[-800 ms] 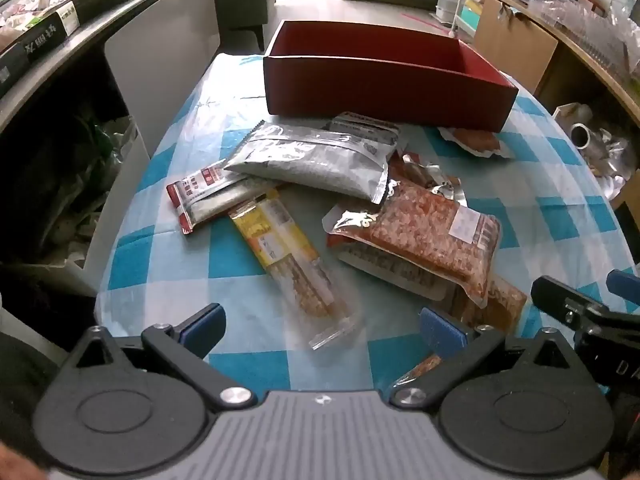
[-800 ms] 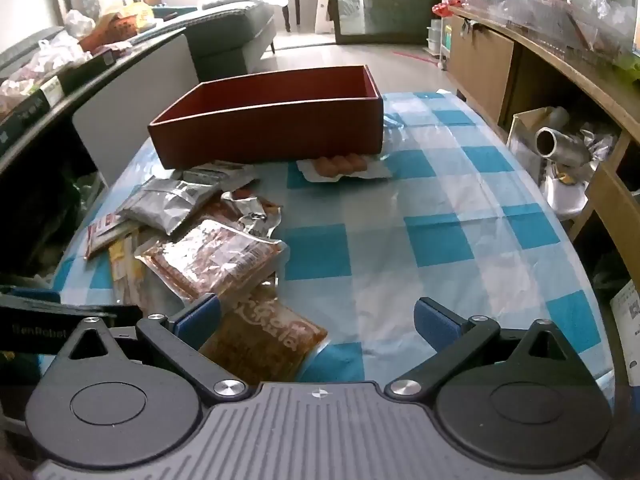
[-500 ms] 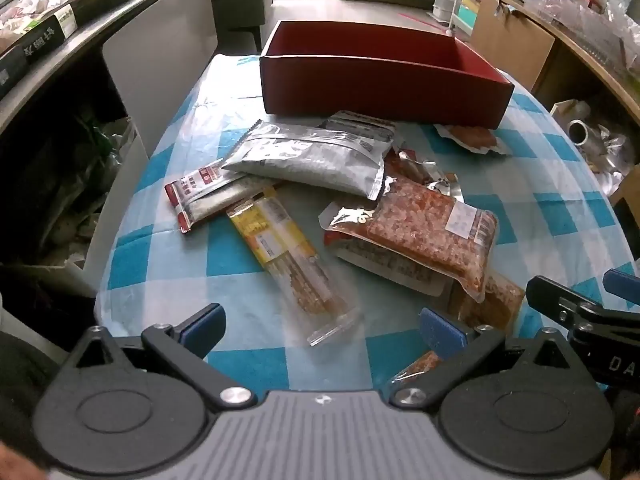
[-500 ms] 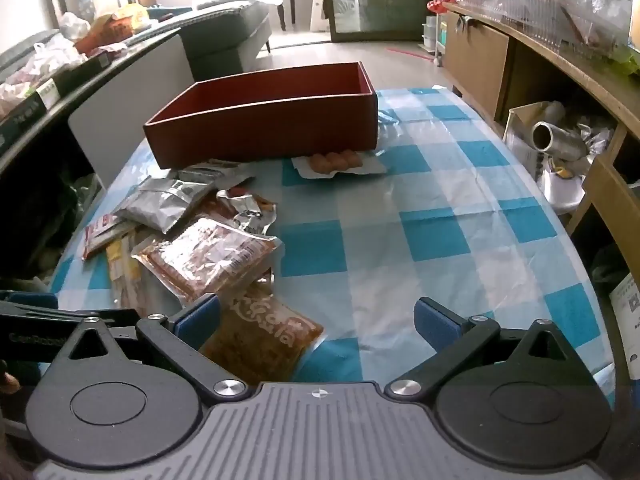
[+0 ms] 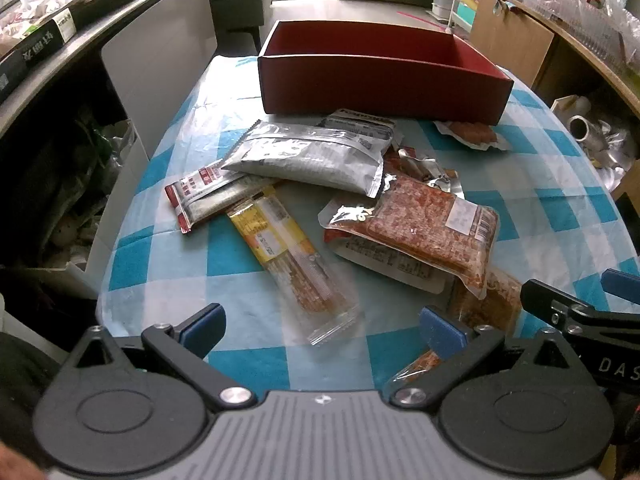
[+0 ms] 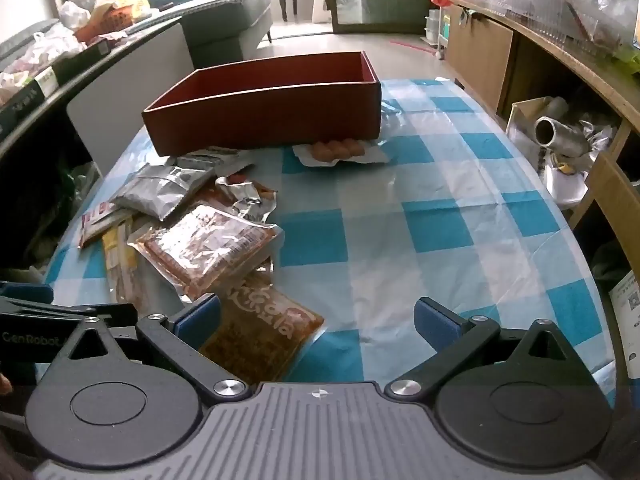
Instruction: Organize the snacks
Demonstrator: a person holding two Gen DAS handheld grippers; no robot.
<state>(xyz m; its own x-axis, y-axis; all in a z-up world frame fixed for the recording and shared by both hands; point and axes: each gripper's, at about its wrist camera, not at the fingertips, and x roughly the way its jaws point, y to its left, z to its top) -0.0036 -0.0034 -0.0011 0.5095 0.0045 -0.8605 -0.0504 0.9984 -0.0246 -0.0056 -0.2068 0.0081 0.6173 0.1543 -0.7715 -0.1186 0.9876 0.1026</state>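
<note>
Just ahead of the left gripper (image 5: pixel 322 326), jaws spread wide and empty, lies the long clear-and-yellow plastic snack stick pack (image 5: pixel 290 258), its long axis slanting away up-left. The right gripper (image 6: pixel 316 316), also spread and empty, has the orange-brown printed pouch (image 6: pixel 260 332) beside its left jaw. Beyond the pile, the open dark-red rectangular box (image 5: pixel 380 80) stands empty at the table's (image 5: pixel 540 208) far end.

A grey sofa (image 6: pixel 224 20) sits at upper left, a wooden cabinet (image 6: pixel 480 52) at upper right, with a metal pipe (image 6: pixel 560 134) below it.

Red box (image 5: pixel 380 84), blue-and-white checked tablecloth (image 5: pixel 540 200), seemingly silver packet (image 5: pixel 308 156).
</note>
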